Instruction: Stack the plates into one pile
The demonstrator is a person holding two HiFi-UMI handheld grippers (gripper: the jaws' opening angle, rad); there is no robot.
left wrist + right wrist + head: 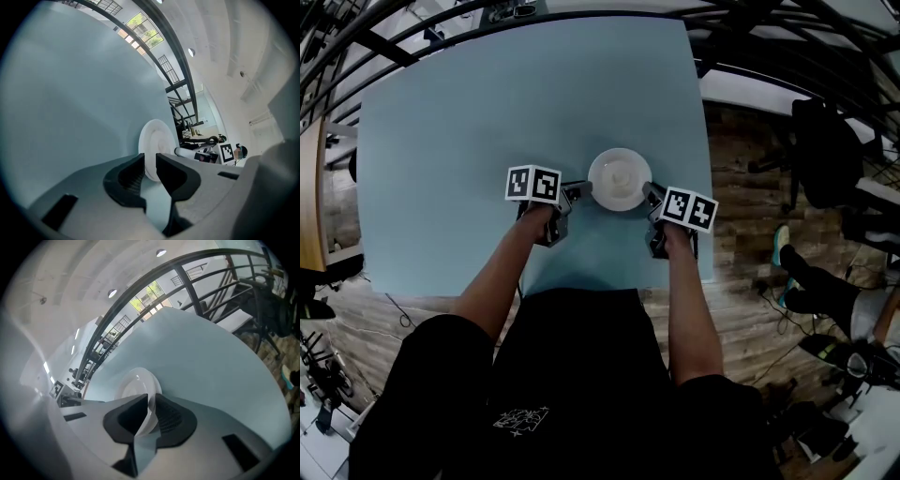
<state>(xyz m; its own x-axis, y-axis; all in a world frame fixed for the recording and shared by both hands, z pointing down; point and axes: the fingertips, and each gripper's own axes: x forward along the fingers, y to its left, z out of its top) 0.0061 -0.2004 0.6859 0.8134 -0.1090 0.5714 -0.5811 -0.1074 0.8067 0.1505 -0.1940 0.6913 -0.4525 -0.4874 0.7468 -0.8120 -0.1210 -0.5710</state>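
The white plate (pixel 619 179) sits on the pale blue table (pixel 487 112), near its edge closest to me, and I have one gripper at each side of it.

My right gripper (pixel 651 193) is at the plate's right rim. In the right gripper view my fingers (pixel 174 420) are clenched on that rim: the thin white edge runs straight down the slot between the two dark ribbed pads, and the rest of the plate (pixel 134 385) fans out beyond the tips, over the table.

My left gripper (pixel 578 190) is at the opposite rim. In the left gripper view its fingers (pixel 125 180) stand released, with a narrow gap between them. The plate (pixel 157 138) stands edge-on just past the tips, and its near rim shows in the gap, but neither pad presses on it.

I cannot tell whether the plate lies flat on the table or is raised a little off it.
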